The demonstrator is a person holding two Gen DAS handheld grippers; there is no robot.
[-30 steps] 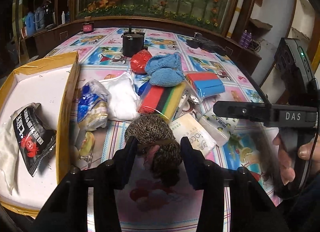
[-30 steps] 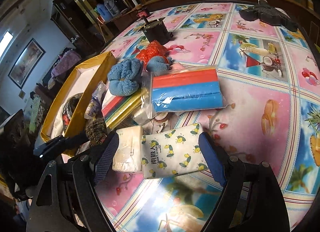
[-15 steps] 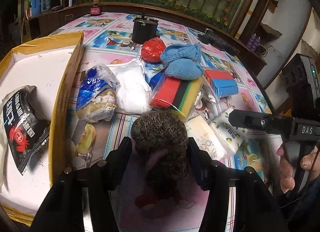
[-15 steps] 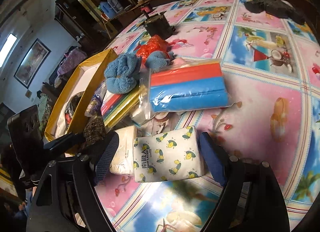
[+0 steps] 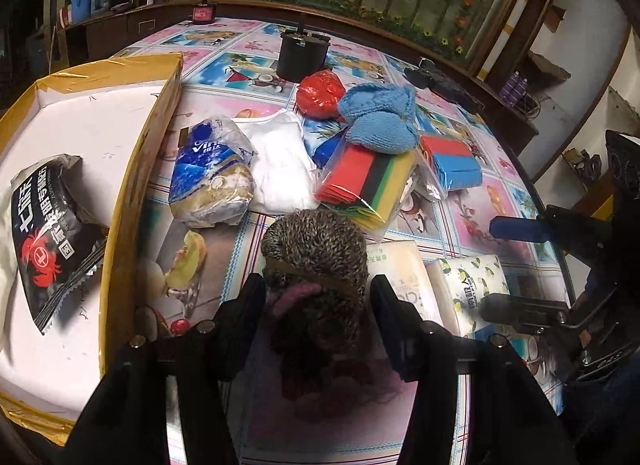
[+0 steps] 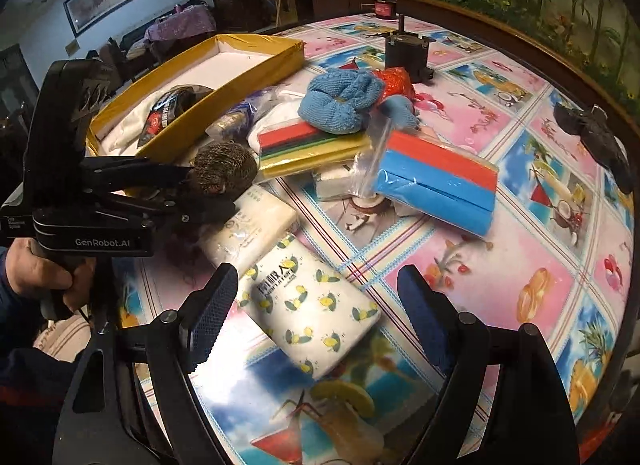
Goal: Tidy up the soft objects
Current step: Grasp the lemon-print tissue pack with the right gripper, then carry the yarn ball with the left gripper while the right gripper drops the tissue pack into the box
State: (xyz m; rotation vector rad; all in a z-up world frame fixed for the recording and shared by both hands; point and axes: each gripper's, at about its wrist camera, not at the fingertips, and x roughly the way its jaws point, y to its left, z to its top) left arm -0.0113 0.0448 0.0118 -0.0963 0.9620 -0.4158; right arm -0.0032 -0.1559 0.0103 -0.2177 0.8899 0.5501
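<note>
A brown knitted bundle point(image 5: 316, 249) lies on the patterned tablecloth between the fingers of my left gripper point(image 5: 318, 297). Its jaws are opening and stand close beside the bundle without squeezing it. The right wrist view shows the same bundle point(image 6: 224, 173) at the left gripper point(image 6: 208, 189). My right gripper point(image 6: 316, 317) is open, straddling a lemon-print tissue pack point(image 6: 316, 305) with a gap on each side. A white tissue pack point(image 6: 252, 229) lies beside the lemon one. A yellow-rimmed box point(image 5: 132, 201) at the left holds a black snack bag point(image 5: 52, 233).
Behind the bundle lie a blue-and-white plastic bag point(image 5: 212, 181), a white cloth point(image 5: 280, 161), a rainbow sponge pack point(image 5: 364, 181), a blue knit point(image 5: 380, 121), a red-and-blue sponge pack point(image 5: 452, 165) and a red bag point(image 5: 320, 95). A black canister point(image 5: 302, 55) stands farther back.
The left jaws have widened around the brown bundle, which has puffed out. The right gripper has rolled, so its view has turned; the lemon pack stays between its fingers.
</note>
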